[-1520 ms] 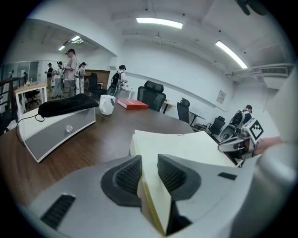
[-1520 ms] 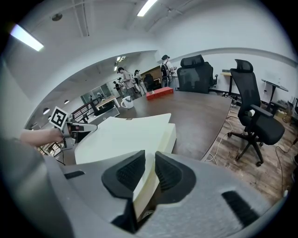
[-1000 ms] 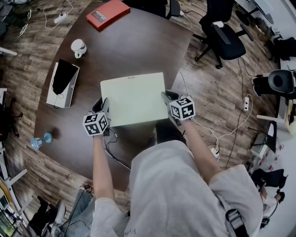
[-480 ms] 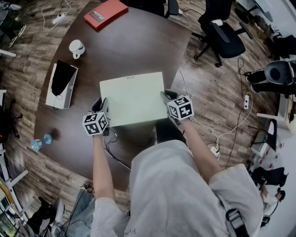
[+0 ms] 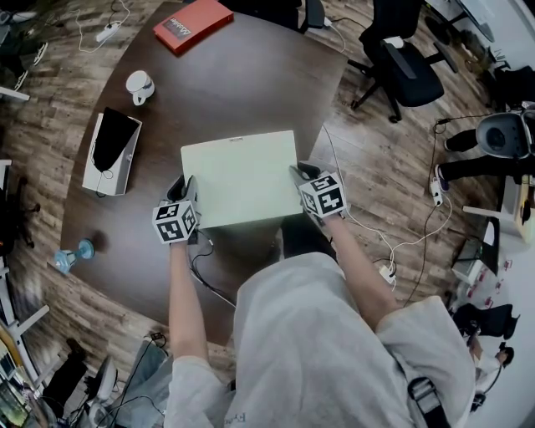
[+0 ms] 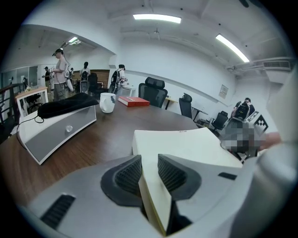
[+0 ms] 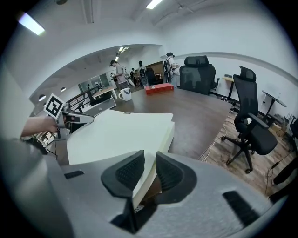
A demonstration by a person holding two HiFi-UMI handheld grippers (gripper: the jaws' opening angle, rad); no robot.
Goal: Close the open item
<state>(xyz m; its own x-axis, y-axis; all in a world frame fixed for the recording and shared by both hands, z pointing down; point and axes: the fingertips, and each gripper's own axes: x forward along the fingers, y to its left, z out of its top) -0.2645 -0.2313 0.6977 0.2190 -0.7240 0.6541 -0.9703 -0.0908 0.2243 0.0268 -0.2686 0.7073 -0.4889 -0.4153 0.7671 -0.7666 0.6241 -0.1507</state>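
A flat pale yellow-green case, like a laptop, lies on the dark round table. My left gripper is shut on the near left corner of its lid, and the pale lid edge runs between the ribbed pads. My right gripper is shut on the near right corner. In the right gripper view the lid sits between the pads, with a thin dark gap under it at the near corner. Along the far right side, lid and base lie close together.
A white box holding a black item stands at the table's left, with a white mug behind it and a red book at the far edge. A small blue object lies near left. Office chairs and floor cables are to the right.
My right gripper has rolled slightly on the lid's corner. The case and the left gripper have kept their places.
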